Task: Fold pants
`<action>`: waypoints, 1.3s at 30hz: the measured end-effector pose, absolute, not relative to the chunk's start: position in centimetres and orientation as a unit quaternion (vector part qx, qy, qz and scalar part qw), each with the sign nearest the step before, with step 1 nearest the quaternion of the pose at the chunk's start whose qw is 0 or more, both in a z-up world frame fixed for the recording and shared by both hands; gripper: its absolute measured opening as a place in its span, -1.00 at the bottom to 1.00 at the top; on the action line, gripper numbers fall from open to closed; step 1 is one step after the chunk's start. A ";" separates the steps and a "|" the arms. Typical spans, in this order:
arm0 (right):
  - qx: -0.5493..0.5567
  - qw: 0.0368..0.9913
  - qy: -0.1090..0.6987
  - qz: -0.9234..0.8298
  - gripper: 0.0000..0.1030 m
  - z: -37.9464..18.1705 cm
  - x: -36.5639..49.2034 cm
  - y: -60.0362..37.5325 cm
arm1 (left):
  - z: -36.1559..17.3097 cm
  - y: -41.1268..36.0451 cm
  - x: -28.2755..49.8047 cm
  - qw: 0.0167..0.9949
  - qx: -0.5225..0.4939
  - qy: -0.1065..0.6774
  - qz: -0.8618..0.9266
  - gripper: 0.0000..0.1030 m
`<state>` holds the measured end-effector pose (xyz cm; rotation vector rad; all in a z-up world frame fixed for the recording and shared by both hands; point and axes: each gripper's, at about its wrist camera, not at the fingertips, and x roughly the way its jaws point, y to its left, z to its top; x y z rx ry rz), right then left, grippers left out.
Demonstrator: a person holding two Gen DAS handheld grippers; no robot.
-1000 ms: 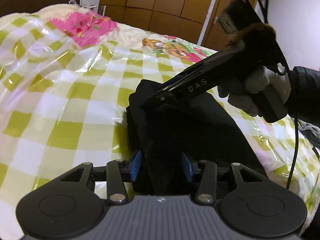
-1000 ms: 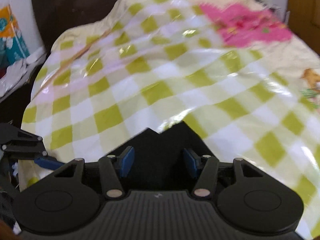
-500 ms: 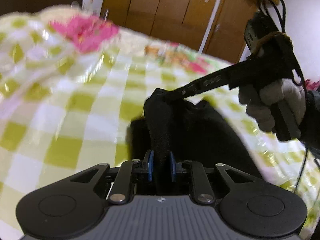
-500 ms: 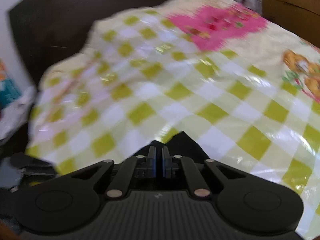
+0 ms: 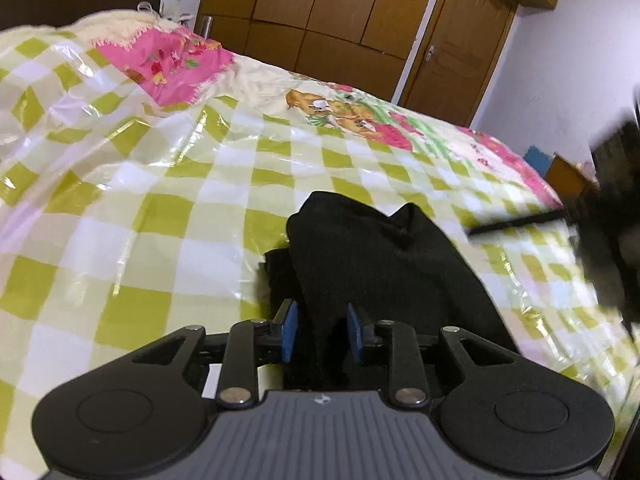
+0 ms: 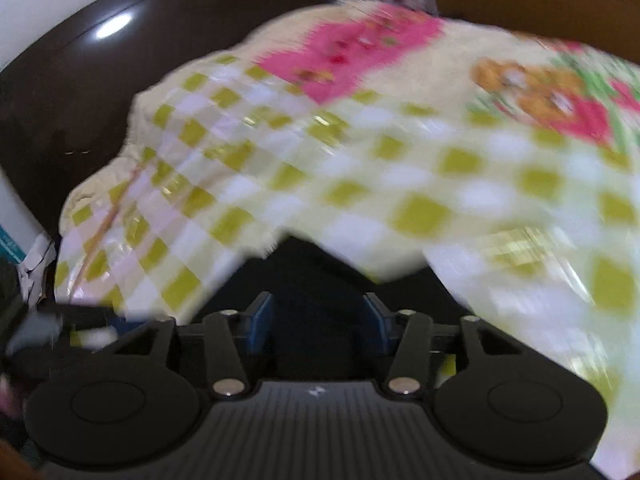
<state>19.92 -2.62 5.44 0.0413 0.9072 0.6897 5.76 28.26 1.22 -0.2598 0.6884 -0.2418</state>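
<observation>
The black pants [image 5: 384, 264] lay bunched on the checkered bedspread [image 5: 132, 216], right ahead of my left gripper [image 5: 322, 330], a raised ridge of cloth running between its blue pads. Its jaws had just been opening and looked loose around that fold. My right gripper [image 6: 318, 326] had just sprung open, dark cloth lying between its pads unpinched. Soft, limp and light, the pants would sag, so I judged a doubled edge the best place to pinch.

Black pants [image 5: 376, 256] lie bunched on the bed's green-checked cover [image 5: 132, 208], a raised fold standing between the blue pads [image 5: 289, 330] of the left hand-held gripper [image 5: 322, 330], whose jaws have just been opening, wooden wardrobe [image 5: 320, 12] behind.
</observation>
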 end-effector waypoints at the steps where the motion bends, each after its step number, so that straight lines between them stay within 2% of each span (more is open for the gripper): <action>1: 0.029 0.839 0.445 0.312 -0.02 4.7 19.2 -4.1 | 1.1 28.3 6.0 0.923 -0.137 0.337 -0.125 -0.21; 2: 0.040 0.835 0.456 0.304 0.02 4.0 18.6 -5.0 | 0.9 28.3 6.3 0.918 -0.146 0.343 -0.136 -0.19; 5: 0.088 0.813 0.495 0.293 0.05 1.2 17.6 -6.5 | -0.1 27.6 7.2 0.908 -0.134 0.369 -0.143 0.05; 8: 0.119 0.801 0.507 0.294 0.26 -1.3 17.2 -6.1 | -1.5 27.7 7.6 0.901 -0.131 0.390 -0.141 0.30; 10: 0.147 0.791 0.510 0.304 0.37 -2.5 17.4 -5.9 | -2.3 28.1 7.6 0.899 -0.148 0.391 -0.134 0.62; 12: 0.182 0.782 0.509 0.309 0.44 -3.5 17.9 -5.8 | -3.4 28.1 8.0 0.894 -0.164 0.398 -0.129 0.75; 14: 0.191 0.783 0.507 0.307 0.38 -4.2 18.4 -5.4 | -3.9 27.5 8.6 0.890 -0.168 0.402 -0.136 0.74; 16: 0.187 0.791 0.501 0.299 0.09 -3.8 18.7 -5.0 | -3.6 26.1 9.4 0.891 -0.155 0.402 -0.143 0.67; 18: 0.205 0.785 0.502 0.301 -0.35 -3.3 19.2 -6.1 | -3.1 24.3 10.2 0.899 -0.115 0.397 -0.146 0.65; 19: 0.222 0.779 0.504 0.300 -0.39 -3.0 19.5 -6.9 | -2.9 23.8 10.6 0.901 -0.113 0.391 -0.152 0.61; 24: 0.216 0.803 0.487 0.265 -0.38 -1.8 20.8 -9.6 | -2.3 22.0 14.1 0.909 -0.113 0.365 -0.167 0.53; 29: 0.210 0.802 0.501 0.248 -0.18 -2.5 22.6 -10.1 | -1.9 22.4 14.2 0.907 -0.108 0.373 -0.161 0.59; 35: 0.079 0.887 0.405 0.207 -0.11 1.9 18.9 -10.2 | 2.1 24.5 11.8 0.931 -0.065 0.343 -0.110 0.56; 36: 0.064 0.898 0.388 0.198 -0.11 2.4 18.5 -10.2 | 3.0 24.5 11.9 0.939 -0.062 0.325 -0.097 0.50; 39: 0.041 0.918 0.336 0.209 -0.11 3.8 17.8 -8.8 | 5.0 22.7 13.4 0.960 -0.026 0.264 -0.086 0.50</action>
